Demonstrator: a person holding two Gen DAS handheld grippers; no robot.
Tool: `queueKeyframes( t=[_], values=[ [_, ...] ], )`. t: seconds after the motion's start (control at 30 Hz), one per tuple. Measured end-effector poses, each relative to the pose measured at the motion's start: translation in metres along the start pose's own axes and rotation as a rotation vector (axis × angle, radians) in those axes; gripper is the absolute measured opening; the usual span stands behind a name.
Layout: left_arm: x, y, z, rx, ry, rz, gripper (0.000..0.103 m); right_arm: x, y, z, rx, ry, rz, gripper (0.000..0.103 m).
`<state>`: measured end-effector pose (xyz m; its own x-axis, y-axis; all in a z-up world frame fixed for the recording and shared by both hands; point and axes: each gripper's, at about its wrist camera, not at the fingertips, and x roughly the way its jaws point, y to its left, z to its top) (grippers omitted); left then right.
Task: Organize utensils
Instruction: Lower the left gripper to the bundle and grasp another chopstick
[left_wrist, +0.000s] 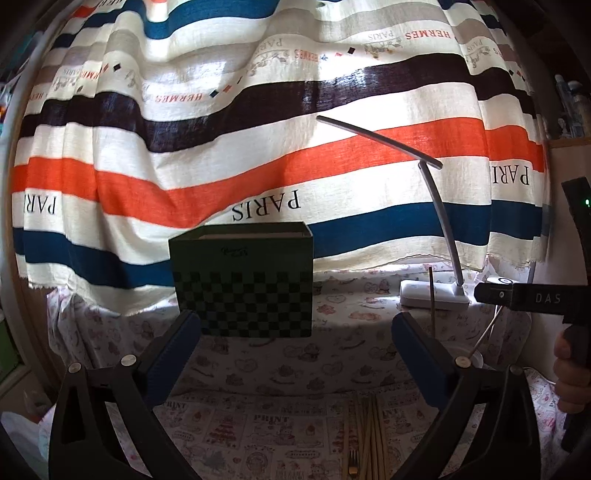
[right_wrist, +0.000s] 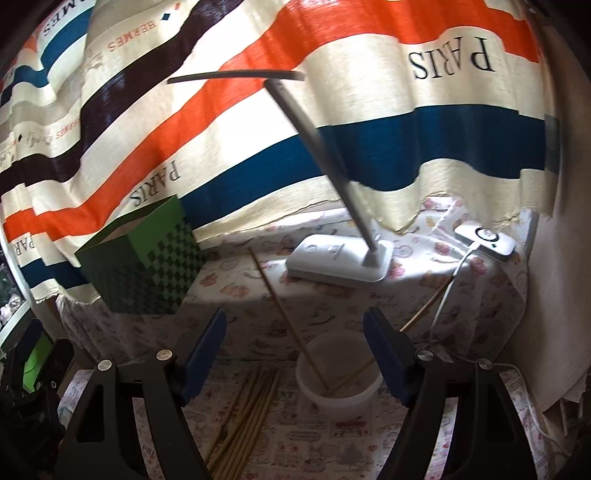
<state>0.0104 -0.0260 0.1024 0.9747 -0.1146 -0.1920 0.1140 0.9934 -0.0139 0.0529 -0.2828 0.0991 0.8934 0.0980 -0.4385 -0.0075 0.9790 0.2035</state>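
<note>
Chopsticks (right_wrist: 284, 314) lean on the white cup's (right_wrist: 338, 400) rim (both grippers' jaws wide apart, empty).

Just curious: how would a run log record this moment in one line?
left gripper: open, empty | right gripper: open, empty | white cup: two chopsticks inside

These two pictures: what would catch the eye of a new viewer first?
The striped curtain fills the background in orange, blue and dark bands. Below it, a green checked box stands on the table, left of a white desk lamp. Nearer, a white cup holds two chopsticks.
</note>
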Motion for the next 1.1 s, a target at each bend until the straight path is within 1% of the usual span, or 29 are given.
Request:
queueKeyframes(
  t=[0.03, 0.1, 0.2, 0.3, 0.33, 0.4, 0.47, 0.53, 0.57, 0.63, 0.67, 0.73, 0.8, 0.87, 0.93, 1.0, 1.1],
  values=[
    [-0.001, 0.006, -0.004, -0.021, 0.008, -0.001, 0.102, 0.001, 0.005, -0.006, -0.009, 0.007, 0.011, 0.078],
    [-0.003, 0.013, -0.013, -0.036, 0.014, 0.024, 0.102, 0.002, 0.012, -0.017, -0.026, 0.025, -0.011, 0.078],
    [-0.001, 0.017, -0.026, -0.010, 0.030, 0.062, 0.102, -0.004, 0.016, -0.037, -0.022, 0.038, -0.025, 0.078],
    [0.003, 0.016, -0.040, 0.012, 0.070, 0.079, 0.102, -0.007, 0.017, -0.056, 0.001, 0.053, -0.027, 0.078],
    [0.006, 0.016, -0.045, 0.011, 0.094, 0.075, 0.102, -0.007, 0.017, -0.063, 0.013, 0.058, -0.020, 0.079],
    [0.011, 0.019, -0.056, -0.020, 0.145, 0.045, 0.102, -0.002, 0.016, -0.075, 0.035, 0.070, 0.029, 0.084],
    [0.020, 0.021, -0.065, -0.039, 0.216, 0.024, 0.102, 0.009, 0.014, -0.085, 0.047, 0.093, 0.053, 0.085],
    [0.033, 0.019, -0.075, -0.031, 0.301, 0.016, 0.102, 0.023, 0.012, -0.094, 0.046, 0.124, 0.013, 0.085],
    [0.040, 0.017, -0.081, -0.034, 0.348, -0.002, 0.100, 0.029, 0.010, -0.097, 0.047, 0.144, -0.014, 0.085],
    [0.056, 0.014, -0.093, -0.055, 0.441, -0.069, 0.080, 0.038, 0.005, -0.103, 0.036, 0.163, -0.008, 0.085],
    [0.063, 0.013, -0.099, -0.072, 0.491, -0.101, 0.075, 0.042, 0.004, -0.105, 0.027, 0.177, -0.010, 0.085],
    [0.074, 0.010, -0.112, -0.105, 0.574, -0.157, 0.057, 0.055, 0.000, -0.111, 0.034, 0.223, -0.014, 0.085],
    [0.078, 0.003, -0.120, -0.109, 0.618, -0.197, 0.052, 0.068, -0.004, -0.115, 0.059, 0.273, -0.005, 0.085],
    [0.079, -0.007, -0.124, -0.077, 0.632, -0.209, 0.050, 0.077, -0.009, -0.119, 0.079, 0.306, -0.006, 0.085],
    [0.079, -0.016, -0.129, -0.045, 0.647, -0.212, 0.036, 0.083, -0.013, -0.123, 0.089, 0.322, -0.027, 0.085],
    [0.081, -0.021, -0.134, -0.046, 0.677, -0.235, 0.029, 0.087, -0.015, -0.126, 0.090, 0.332, -0.058, 0.085],
    [0.082, -0.025, -0.139, -0.059, 0.718, -0.282, 0.028, 0.093, -0.017, -0.131, 0.088, 0.342, -0.088, 0.085]
  ],
)
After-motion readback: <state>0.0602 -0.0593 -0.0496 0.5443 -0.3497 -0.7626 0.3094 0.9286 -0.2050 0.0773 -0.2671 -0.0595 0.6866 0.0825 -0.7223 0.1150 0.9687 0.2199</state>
